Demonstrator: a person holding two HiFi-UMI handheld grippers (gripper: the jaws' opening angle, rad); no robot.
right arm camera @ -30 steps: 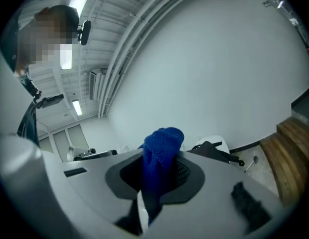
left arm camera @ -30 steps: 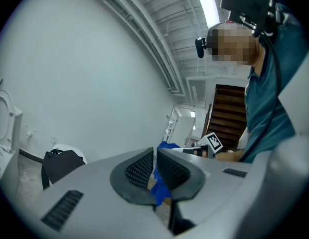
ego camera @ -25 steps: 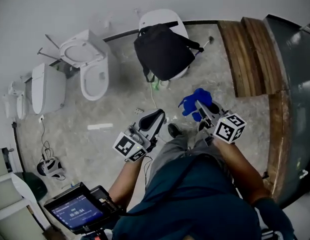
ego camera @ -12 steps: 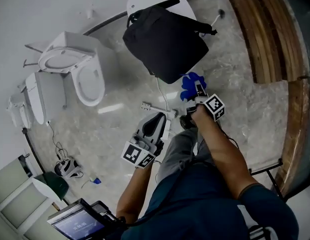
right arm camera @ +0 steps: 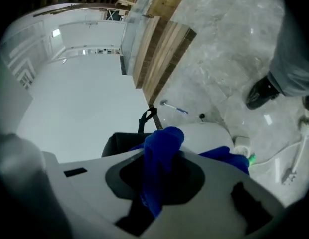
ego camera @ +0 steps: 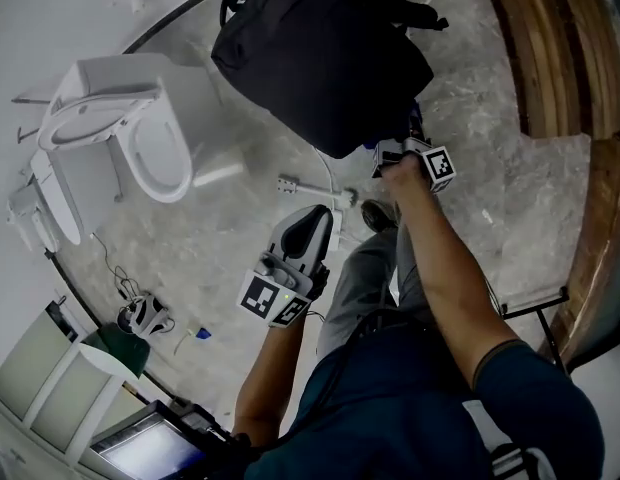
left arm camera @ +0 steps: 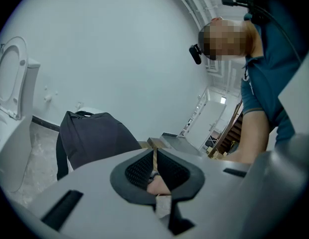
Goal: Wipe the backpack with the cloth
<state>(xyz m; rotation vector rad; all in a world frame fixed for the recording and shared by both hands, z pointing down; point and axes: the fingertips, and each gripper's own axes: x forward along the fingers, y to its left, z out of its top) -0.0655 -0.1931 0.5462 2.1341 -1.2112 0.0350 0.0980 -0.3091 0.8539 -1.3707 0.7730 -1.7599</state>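
The black backpack (ego camera: 320,53) rests on a closed white toilet at the top of the head view. My right gripper (ego camera: 408,140) reaches up to the backpack's lower right edge, its marker cube (ego camera: 438,167) just below. In the right gripper view the right gripper (right arm camera: 157,168) is shut on the blue cloth (right arm camera: 159,151), which bunches out of the jaws close to the backpack (right arm camera: 119,142). My left gripper (ego camera: 312,226) hangs lower, by my leg and apart from the bag. The left gripper (left arm camera: 155,171) is shut and holds nothing, with the backpack (left arm camera: 94,138) ahead at the left.
An open toilet (ego camera: 155,148) stands left of the backpack. A white brush-like tool (ego camera: 312,190) lies on the marble floor near my shoe (ego camera: 376,214). Wooden steps (ego camera: 550,48) run along the right. Cables (ego camera: 140,316) and a screen device (ego camera: 150,450) sit at lower left.
My right gripper has carried the blue cloth up from beside my leg to the backpack's lower edge. The head view has closed in on the bag. The left gripper stays low.
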